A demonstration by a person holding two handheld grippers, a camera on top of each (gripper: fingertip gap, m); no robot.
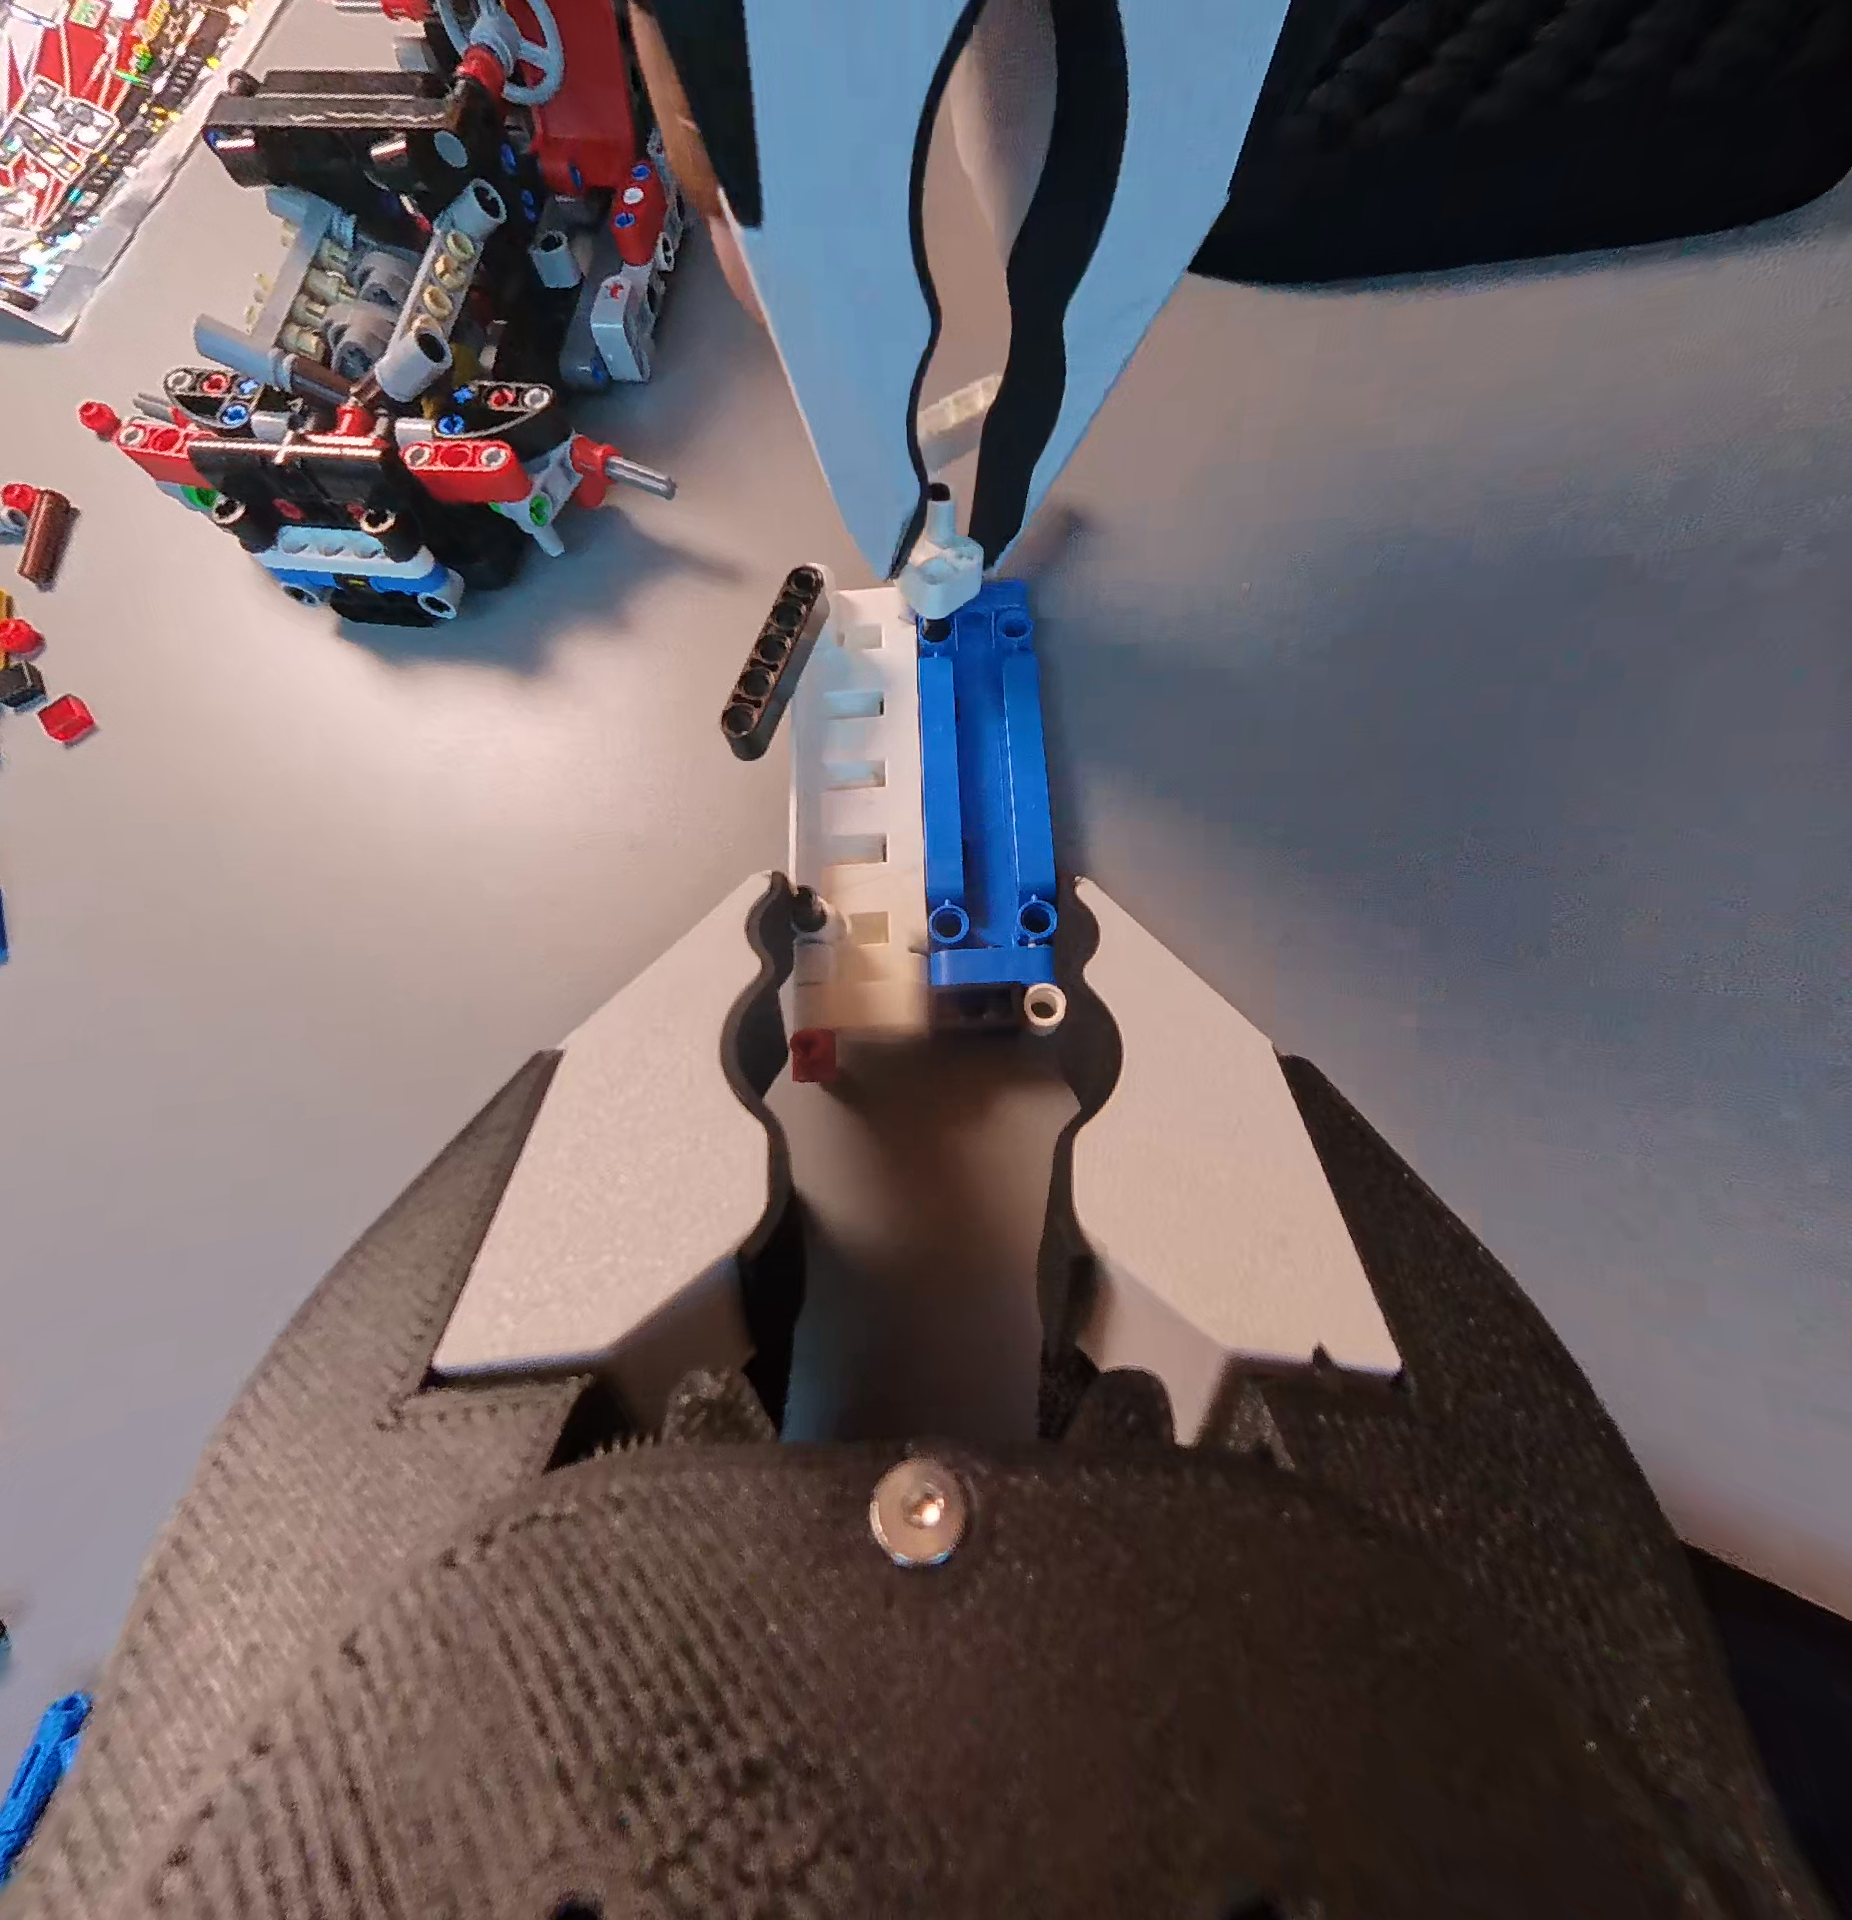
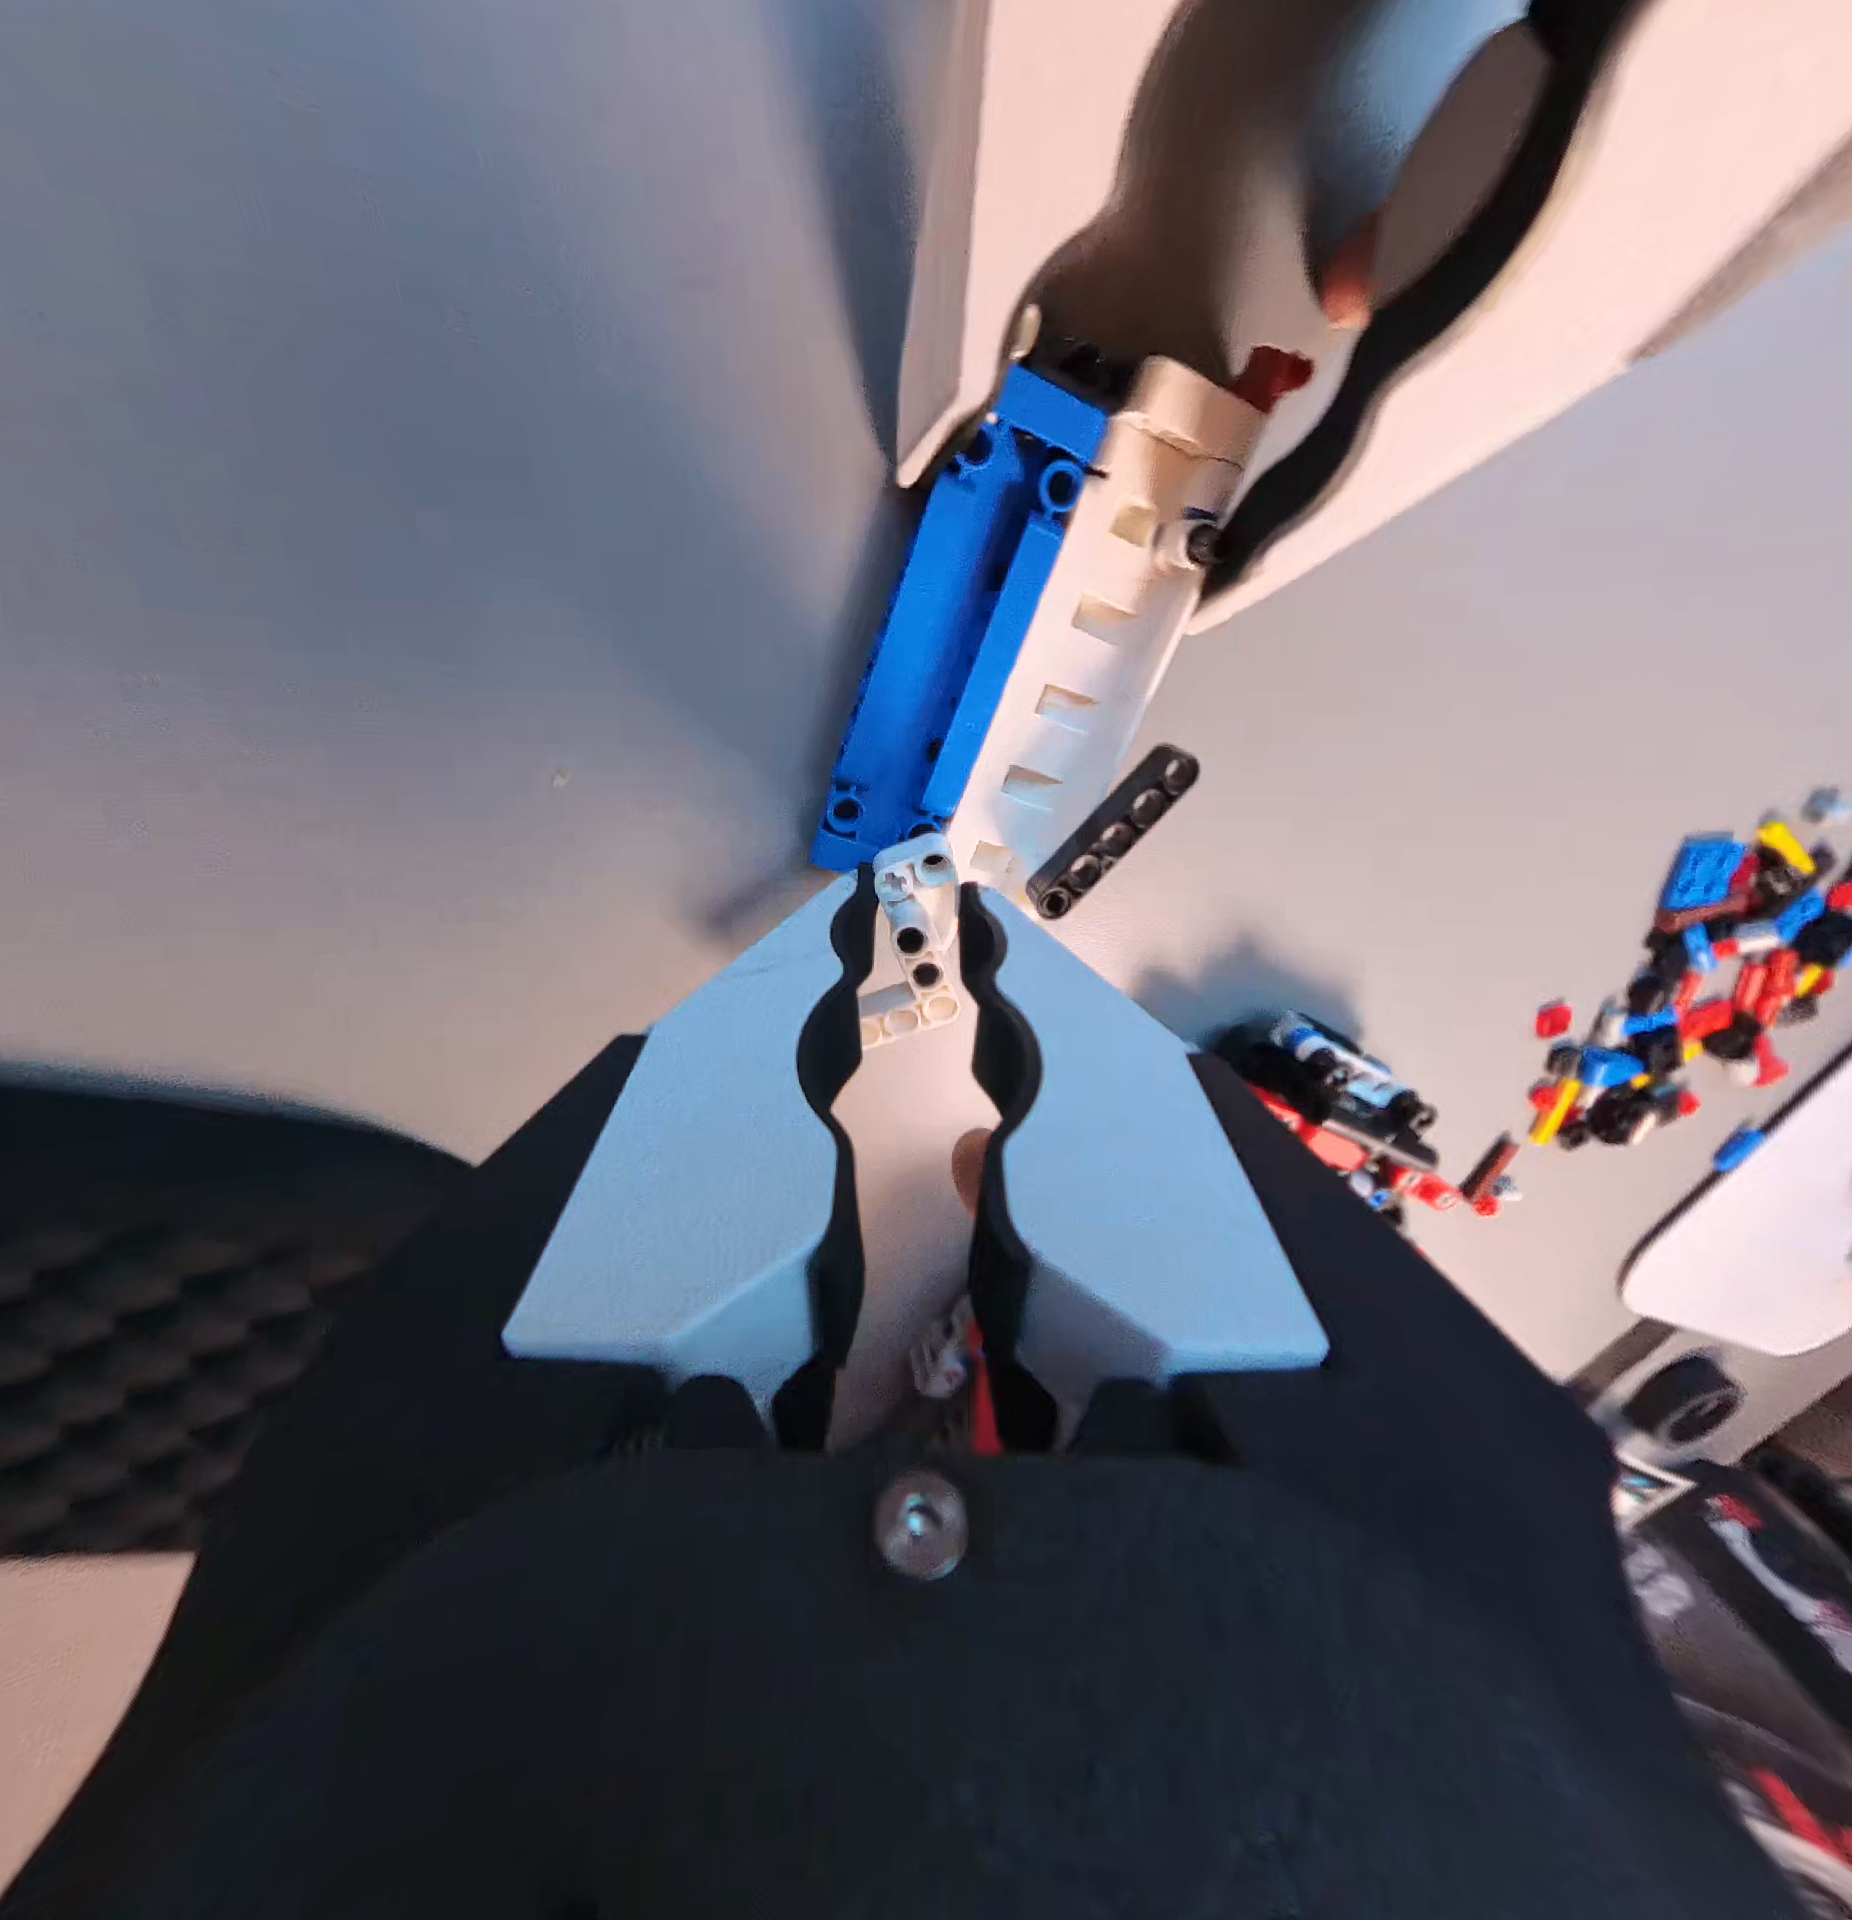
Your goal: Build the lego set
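The left tool (image 1: 917, 966) is clenched on the near end of a long sub-assembly made of a blue panel (image 1: 989, 779) and a white slotted panel (image 1: 860, 779) side by side, its two fingers pressing the outer edges. The sub-assembly lies along the grey worktop (image 1: 1421, 831), pointing away from this tool. At its far end the right tool (image 2: 909, 904) grips a small white connector piece (image 2: 914, 883) between its fingertips, and that piece touches the corner of the blue panel where it meets the white one. A white angled beam (image 2: 906, 1013) lies on the worktop under the right tool's fingers. A black beam with a row of holes (image 1: 776, 665) lies loose just beside the white panel. Farther off on that side stands a partly built red, black and grey model (image 1: 402, 343), with an instruction booklet (image 1: 70, 135) beyond it and scattered loose bricks (image 2: 1711, 987) near the model.
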